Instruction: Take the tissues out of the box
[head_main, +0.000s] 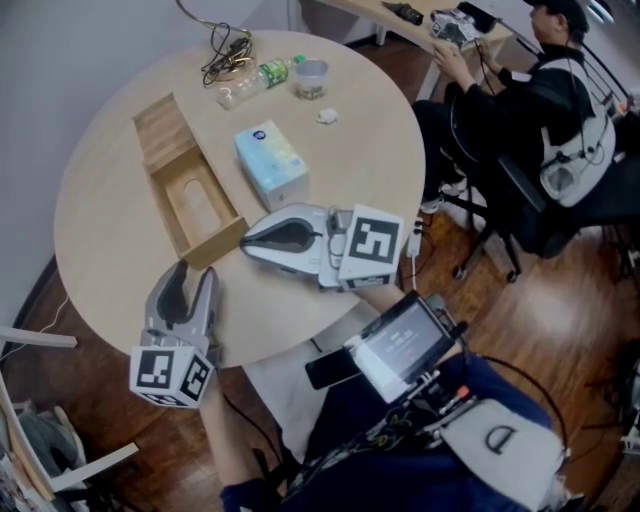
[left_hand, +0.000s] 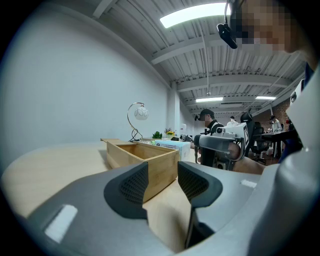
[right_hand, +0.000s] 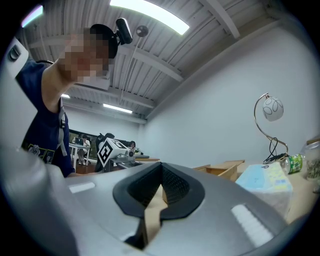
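Rightward of the right gripper (right_hand: 161, 170), jaws pressed together and empty, the tissue pack (right_hand: 265, 180) lies beside the wooden box (head_main: 213, 243), long axis running away. The left gripper (left_hand: 162, 172), jaws spread and empty, is judged farther.

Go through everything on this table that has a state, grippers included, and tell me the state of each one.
wooden box: open at the top, no tissues inside
tissue pack: out of the box, lying flat on the table
plastic bottle: lying on its side
left gripper: open, empty
right gripper: shut, empty
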